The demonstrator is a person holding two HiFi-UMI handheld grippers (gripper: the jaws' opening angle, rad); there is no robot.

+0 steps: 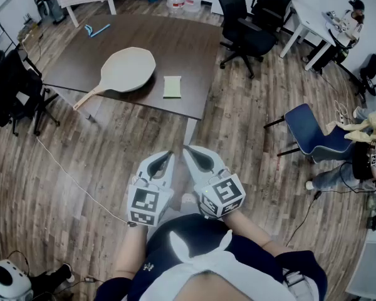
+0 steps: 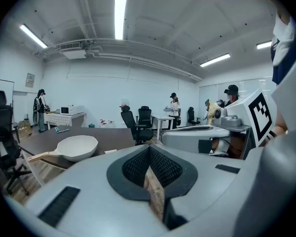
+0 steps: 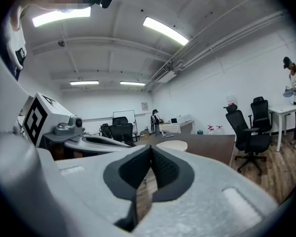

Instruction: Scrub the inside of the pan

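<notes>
Head view: a dark brown table (image 1: pixel 182 39) fills 12 o'clock, well apart from both grippers. Bare wood floor (image 1: pixel 81 162) lies open between them and the table's near edge.

Black office chairs (image 1: pixel 247 17) crowd the table's far-right corner at 1 o'clock. Another black chair (image 1: pixel 12 89) stands off its left edge at 9 o'clock, and a blue chair (image 1: pixel 307 130) stands at 3 o'clock.

Pan (image 1: pixel 130 69): cream, shallow, rounded, with a plain matt inside. It sits upright on the table's near-left part, at 11 o'clock from the grippers. Its pale wooden handle points to 7 o'clock and overhangs the near edge.

Left gripper (image 1: pixel 168 156) and right gripper (image 1: pixel 188 149) are side by side before the person's body. Each has its jaws closed together with nothing between them.

A yellow-green pad (image 1: pixel 172 86) lies flat just beside the pan at its 3 o'clock, near the same edge.
</notes>
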